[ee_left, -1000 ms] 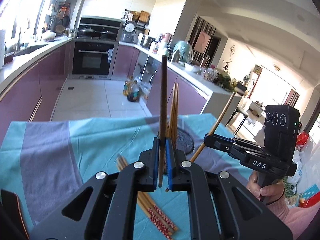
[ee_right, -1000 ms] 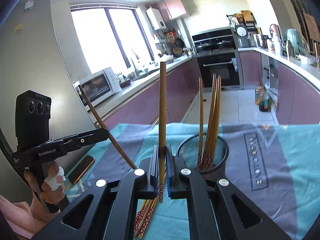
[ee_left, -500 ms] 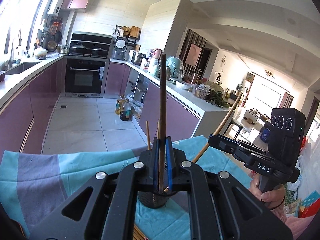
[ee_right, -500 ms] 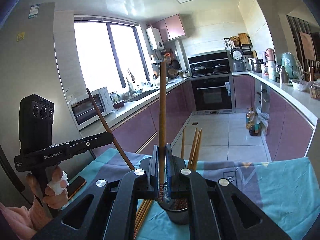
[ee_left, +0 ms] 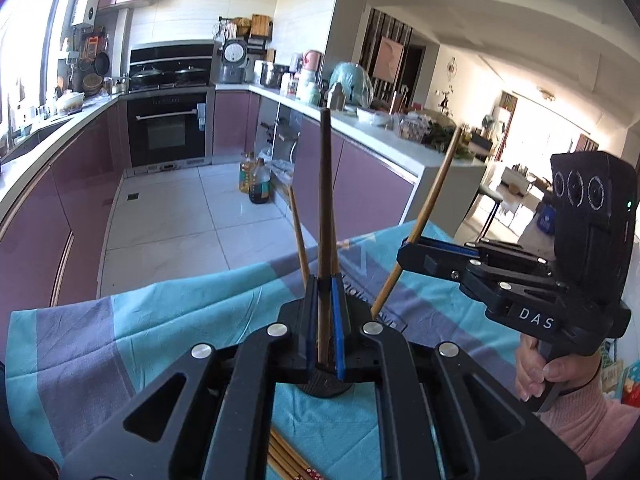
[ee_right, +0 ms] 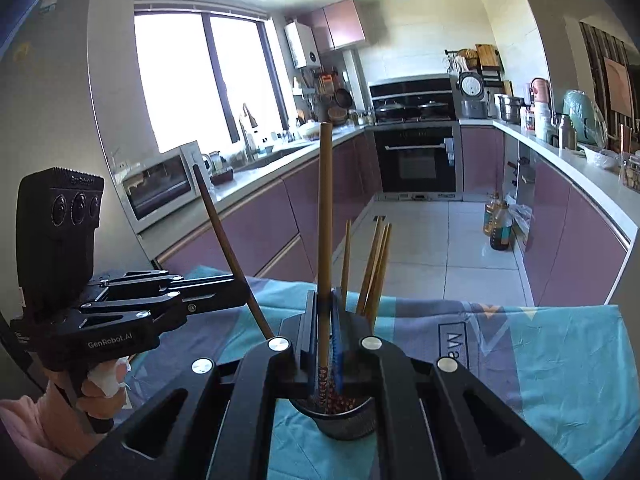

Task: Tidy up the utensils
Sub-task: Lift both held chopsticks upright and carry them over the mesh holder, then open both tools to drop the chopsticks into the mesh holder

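My left gripper (ee_left: 324, 292) is shut on a dark brown chopstick (ee_left: 325, 200) that stands nearly upright, its lower end over the black mesh holder (ee_left: 326, 386). My right gripper (ee_right: 324, 304) is shut on a lighter chopstick (ee_right: 324, 220) with a red patterned end, also upright above the holder (ee_right: 344, 416). Several chopsticks (ee_right: 376, 264) lean inside that holder. Each gripper shows in the other's view: the right gripper (ee_left: 404, 254) with its slanted stick (ee_left: 434, 196), and the left gripper (ee_right: 242, 292) with its own stick (ee_right: 224, 240). Loose chopsticks (ee_left: 288, 460) lie on the cloth.
A teal and grey-purple cloth (ee_left: 180, 320) covers the table; its far edge drops to the tiled kitchen floor. Oil bottles (ee_left: 256, 184) stand on that floor by purple cabinets. A person's hands in pink sleeves (ee_left: 560, 384) hold both gripper handles.
Both grippers have carried their chopsticks away from the loose pile and over the mesh holder, which now sits right below the jaws. Both stayed shut.
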